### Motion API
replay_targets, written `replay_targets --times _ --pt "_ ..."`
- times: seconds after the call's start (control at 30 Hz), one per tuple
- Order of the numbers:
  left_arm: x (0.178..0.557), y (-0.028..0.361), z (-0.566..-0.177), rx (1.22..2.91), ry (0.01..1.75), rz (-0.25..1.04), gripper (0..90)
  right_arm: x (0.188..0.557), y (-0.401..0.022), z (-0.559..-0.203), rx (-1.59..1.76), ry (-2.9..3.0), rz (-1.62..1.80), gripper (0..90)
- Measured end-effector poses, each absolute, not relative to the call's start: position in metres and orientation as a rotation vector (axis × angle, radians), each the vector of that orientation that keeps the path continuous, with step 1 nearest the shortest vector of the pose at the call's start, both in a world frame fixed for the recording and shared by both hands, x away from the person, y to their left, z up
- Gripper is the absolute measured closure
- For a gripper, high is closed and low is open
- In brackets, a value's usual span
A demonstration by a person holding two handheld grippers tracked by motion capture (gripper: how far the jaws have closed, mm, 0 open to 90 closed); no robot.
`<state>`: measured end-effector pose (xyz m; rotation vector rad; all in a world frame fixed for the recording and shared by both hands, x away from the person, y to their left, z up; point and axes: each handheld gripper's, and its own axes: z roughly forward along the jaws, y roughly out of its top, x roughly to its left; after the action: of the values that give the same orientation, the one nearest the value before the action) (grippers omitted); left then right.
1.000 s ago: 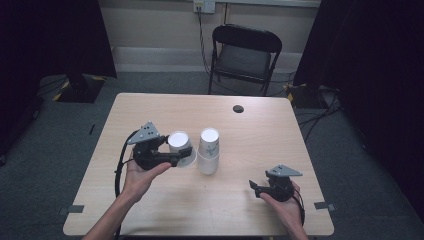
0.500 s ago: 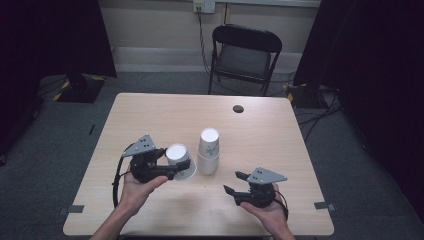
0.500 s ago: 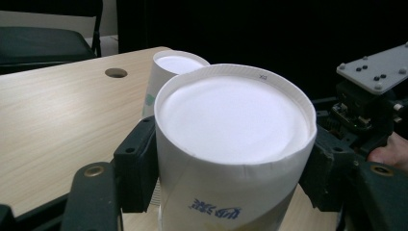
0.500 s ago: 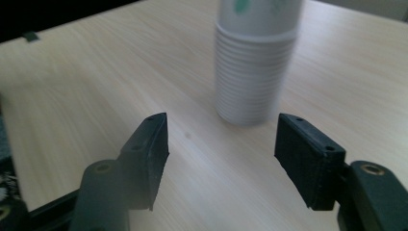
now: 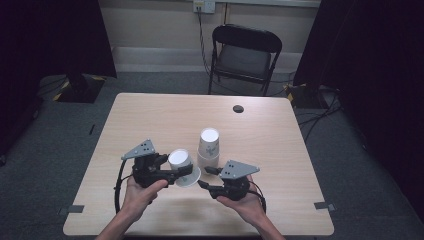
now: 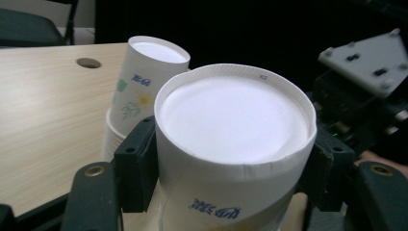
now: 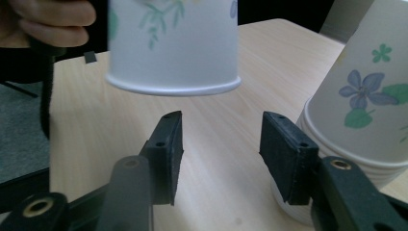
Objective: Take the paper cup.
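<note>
Left tongs (image 5: 184,173) pinch an upturned paper cup (image 5: 181,163) beside the cup stack (image 5: 208,147). Right tongs (image 5: 204,177), closing with nothing between them, stand spread just below the cup.

claws (image 5: 202,177): black | plates: grey (three-cornered, screwed) | cables: black

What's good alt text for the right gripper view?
The right gripper's two black jaws stand apart with nothing between them, under the rim of an upside-down paper cup held off the table. A stack of flowered cups stands at right.
</note>
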<state>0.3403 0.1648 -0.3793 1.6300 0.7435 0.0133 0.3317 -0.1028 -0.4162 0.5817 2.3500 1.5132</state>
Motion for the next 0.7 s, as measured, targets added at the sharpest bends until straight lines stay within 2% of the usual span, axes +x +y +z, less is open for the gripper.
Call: replay_targets --times 0.4,0.7 --pt "0.3450 0.1649 -0.3855 1.526 0.806 -0.168 33.7 0.3284 -0.0976 -0.4203 0.511 2.209 1.581 55.9" --pt "0.3435 0.1579 -0.3879 1.514 0.821 -0.236 33.8 0.3225 -0.0973 -0.4169 0.458 2.099 1.616 62.1"
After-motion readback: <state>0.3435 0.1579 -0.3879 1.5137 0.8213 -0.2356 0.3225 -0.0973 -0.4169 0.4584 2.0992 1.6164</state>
